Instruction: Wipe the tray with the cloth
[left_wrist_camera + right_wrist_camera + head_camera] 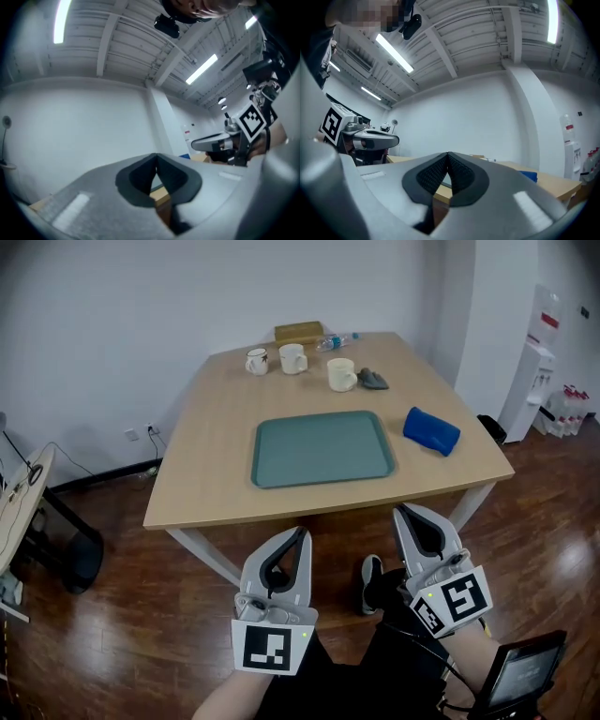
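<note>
**Item count: 1 table, 8 things on it, 2 grippers**

1 wooden table point(216, 446) carries 1 teal tray point(322, 448) and 1 blue cloth point(431, 430). There are 3 mugs: 1 patterned mug point(256, 361), 1 white mug point(292, 358) and 1 cream mug point(341, 374). Also counted on it are 1 small gray object point(373, 380), 1 flat wooden box point(299, 333) and 1 plastic bottle point(335, 340). There are 2 handheld grippers: 1 left gripper point(302, 532) and 1 right gripper point(400, 512). The room has 1 white water dispenser point(532, 381).

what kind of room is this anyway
Probably an office break or meeting room: a wooden table with mugs on it, what looks like a water dispenser at the side, and strip lights overhead.
</note>
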